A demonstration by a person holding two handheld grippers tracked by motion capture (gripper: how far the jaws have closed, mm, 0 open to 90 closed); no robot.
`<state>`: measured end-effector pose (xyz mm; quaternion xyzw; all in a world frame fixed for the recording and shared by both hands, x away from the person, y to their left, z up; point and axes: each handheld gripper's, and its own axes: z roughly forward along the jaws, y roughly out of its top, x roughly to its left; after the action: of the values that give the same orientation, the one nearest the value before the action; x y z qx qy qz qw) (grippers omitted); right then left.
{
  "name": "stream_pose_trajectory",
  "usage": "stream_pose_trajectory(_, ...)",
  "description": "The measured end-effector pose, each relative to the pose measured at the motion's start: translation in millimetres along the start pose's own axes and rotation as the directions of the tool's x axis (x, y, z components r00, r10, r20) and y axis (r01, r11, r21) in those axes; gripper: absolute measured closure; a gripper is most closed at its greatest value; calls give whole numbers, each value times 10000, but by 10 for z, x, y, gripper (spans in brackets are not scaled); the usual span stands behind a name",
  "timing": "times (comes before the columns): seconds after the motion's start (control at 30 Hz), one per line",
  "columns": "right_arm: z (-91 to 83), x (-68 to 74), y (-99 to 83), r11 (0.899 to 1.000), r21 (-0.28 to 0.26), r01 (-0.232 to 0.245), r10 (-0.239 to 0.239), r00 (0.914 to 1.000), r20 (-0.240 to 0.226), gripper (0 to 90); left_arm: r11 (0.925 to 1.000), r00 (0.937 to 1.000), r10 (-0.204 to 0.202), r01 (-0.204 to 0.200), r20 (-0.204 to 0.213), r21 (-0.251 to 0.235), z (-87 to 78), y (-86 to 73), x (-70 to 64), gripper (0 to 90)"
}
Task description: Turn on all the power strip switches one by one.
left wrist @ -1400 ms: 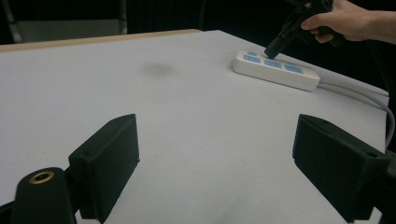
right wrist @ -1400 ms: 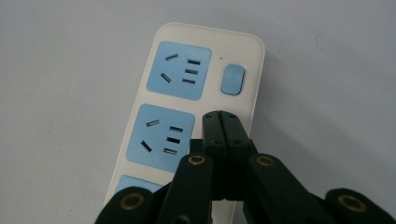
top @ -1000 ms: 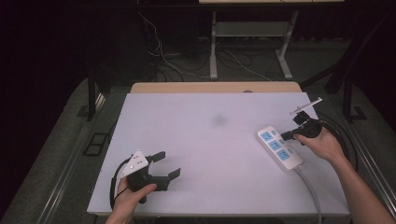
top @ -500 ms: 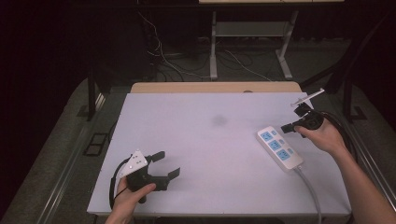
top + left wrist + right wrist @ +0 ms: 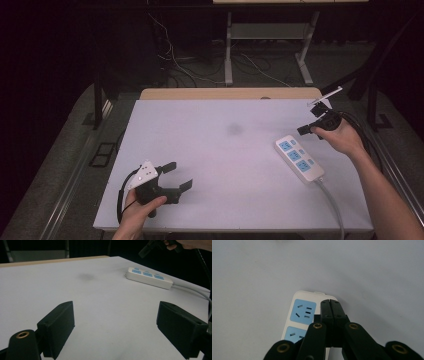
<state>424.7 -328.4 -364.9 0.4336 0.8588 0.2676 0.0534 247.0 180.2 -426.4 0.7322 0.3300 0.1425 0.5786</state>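
We see the power strip (image 5: 300, 160) lying flat on the right part of the white desk (image 5: 215, 150), its cable (image 5: 332, 205) trailing off toward the near edge. Long axis runs diagonally in the high view: far end toward desk centre-left, cable end toward the person's right side. Three blue socket faces up.

The right claw (image 5: 306, 130) hangs above and just beyond the strip's far end, apart from it, not touching. In the right gripper view the jaws are pressed together with nothing between them, and the strip's first blue socket (image 5: 302, 311) sits just left of the tips, the strip's far end under them. So from this claw the strip lies below and back toward the person's right hand (image 5: 340, 140).

The left claw (image 5: 177, 175) sits low near the front-left of the desk, jaws spread wide, holding nothing. From the left gripper view the strip (image 5: 149, 277) is well apart, across the bare desk, long side facing the camera.

Key relation, as we judge it: right hand is clearly the nearer one, and any coming move on the strip belongs to it. The claw is lined up roughly along the strip's long axis at the socket end, so we'd expect a short descent, and the jaws would need to part first if a grip across the width is meant. Left is too far to help without crossing the desk.

A faint dark smudge (image 5: 234, 130) marks the desk centre, not relevant.
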Motion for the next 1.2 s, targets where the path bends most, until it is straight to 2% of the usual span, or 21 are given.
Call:
stream_pose_trajectory(0.43, 295, 61, 37, 9972, 672, 318, -313, 9995, -81, 900, 10000, 10000, -32, 32, -86, -26, -24, -2, 24, 131)
stream_pose_trajectory(0.9, 401, 61, -3, 9934, 1053, 454, -468, 9988, 106, 900, 10000, 9999, -32, 32, -130, -46, -35, 0, 27, 131)
stream_pose_trajectory(1.2, 431, 41, 3, 9948, 960, 338, -340, 9994, 3, 900, 10000, 9999, 26, -26, -102, -23, -36, 3, 23, 131)
